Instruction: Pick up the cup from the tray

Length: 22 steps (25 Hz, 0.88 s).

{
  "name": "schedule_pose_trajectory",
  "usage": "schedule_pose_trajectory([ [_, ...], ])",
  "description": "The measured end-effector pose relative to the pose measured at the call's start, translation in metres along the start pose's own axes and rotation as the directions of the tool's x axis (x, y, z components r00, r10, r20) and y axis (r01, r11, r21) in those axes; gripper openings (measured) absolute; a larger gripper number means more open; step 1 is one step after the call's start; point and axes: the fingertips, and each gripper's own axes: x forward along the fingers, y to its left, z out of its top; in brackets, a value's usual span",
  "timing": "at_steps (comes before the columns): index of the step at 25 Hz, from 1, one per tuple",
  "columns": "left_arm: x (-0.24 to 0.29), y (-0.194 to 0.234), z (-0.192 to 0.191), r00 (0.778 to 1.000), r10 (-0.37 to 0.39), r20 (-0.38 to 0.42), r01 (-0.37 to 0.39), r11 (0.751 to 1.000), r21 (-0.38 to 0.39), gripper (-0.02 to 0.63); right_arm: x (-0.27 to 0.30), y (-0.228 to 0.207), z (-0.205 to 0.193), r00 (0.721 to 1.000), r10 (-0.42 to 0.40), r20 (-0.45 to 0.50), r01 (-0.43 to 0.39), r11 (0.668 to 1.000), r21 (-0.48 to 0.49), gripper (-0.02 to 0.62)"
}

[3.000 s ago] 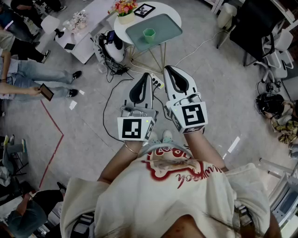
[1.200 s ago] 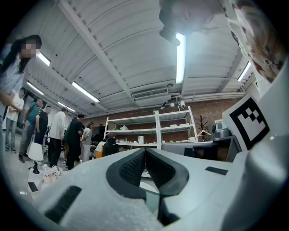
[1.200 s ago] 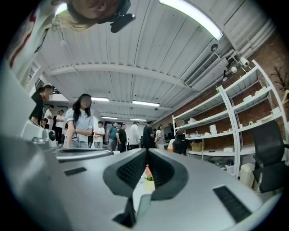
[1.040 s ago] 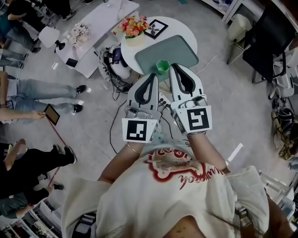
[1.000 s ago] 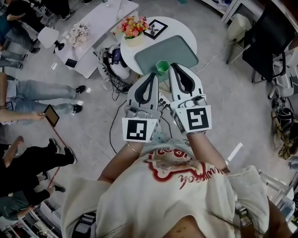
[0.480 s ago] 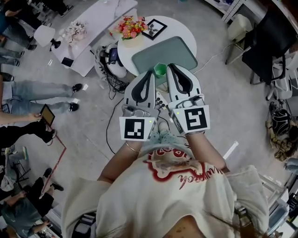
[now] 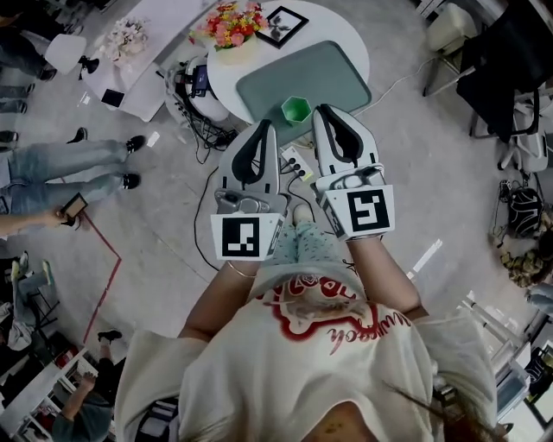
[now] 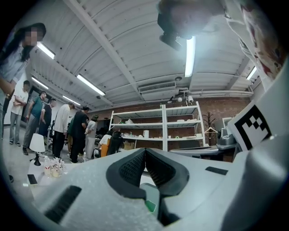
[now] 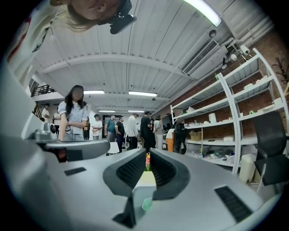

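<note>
A small green cup [image 7: 296, 109] stands on the pale green tray [image 7: 328, 69], near its front edge, on a round white table [image 7: 356, 34]. My left gripper [image 7: 264, 126] and right gripper [image 7: 325, 111] are held side by side just short of the table. The cup shows between their tips, and both sets of jaws are shut with nothing in them. In the left gripper view the jaws meet at the tip of my left gripper [image 8: 145, 151], and a bit of the green cup [image 8: 150, 206] shows below. In the right gripper view my right gripper [image 9: 149, 154] is shut, with the cup [image 9: 146, 204] low in the gap.
A flower pot [image 7: 229, 22] and a picture frame [image 7: 278, 24] stand at the back of the table. Cables and a power strip [image 7: 295, 161] lie on the floor under it. People stand at the left [image 7: 78, 164]. A black chair [image 7: 518, 52] stands at the right.
The table and tray have come closer over the last seconds. The cup, partly hidden behind the gripper tips half a second ago, now shows whole between them. Both grippers stay shut.
</note>
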Motion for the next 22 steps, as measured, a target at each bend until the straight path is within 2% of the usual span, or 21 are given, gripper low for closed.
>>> schedule_pose_trajectory([
  [4, -0.003, 0.007, -0.02, 1.0, 0.01, -0.024, -0.01, 1.0, -0.007, 0.014, 0.008, 0.002, -0.04, 0.998, 0.048, -0.05, -0.049, 0.999, -0.001, 0.034],
  [6, -0.006, 0.01, -0.033, 0.998, 0.022, -0.054, -0.024, 0.999, -0.035, 0.014, 0.011, 0.002, -0.061, 0.996, 0.057, -0.066, -0.057, 0.998, -0.004, 0.047],
  [7, -0.008, 0.012, -0.039, 0.997, 0.027, -0.068, -0.03, 0.999, -0.044, 0.014, 0.012, 0.001, -0.07, 0.996, 0.055, -0.075, -0.055, 0.998, -0.002, 0.096],
  [8, -0.01, 0.014, -0.045, 0.997, 0.03, -0.077, -0.034, 0.998, -0.045, 0.014, 0.013, 0.0, -0.081, 0.995, 0.05, -0.091, -0.05, 0.999, -0.001, 0.177],
  [10, -0.014, 0.017, -0.056, 0.996, 0.031, -0.086, -0.034, 0.999, -0.037, 0.014, 0.017, -0.001, -0.105, 0.991, 0.05, -0.122, -0.052, 0.999, -0.012, 0.241],
  [13, -0.02, 0.02, -0.07, 0.995, 0.033, -0.089, -0.036, 0.999, -0.027, 0.014, 0.026, -0.002, -0.147, 0.984, 0.056, -0.17, -0.061, 0.998, -0.023, 0.283],
  [18, -0.023, 0.022, -0.087, 0.995, 0.033, -0.096, -0.039, 0.998, -0.057, 0.014, 0.051, -0.012, -0.207, 0.973, 0.053, -0.225, -0.054, 0.999, 0.001, 0.318],
  [22, -0.032, 0.02, -0.097, 0.992, 0.035, -0.118, -0.045, 0.995, -0.084, 0.014, 0.068, -0.014, -0.246, 0.951, 0.066, -0.303, -0.063, 0.998, 0.021, 0.344],
])
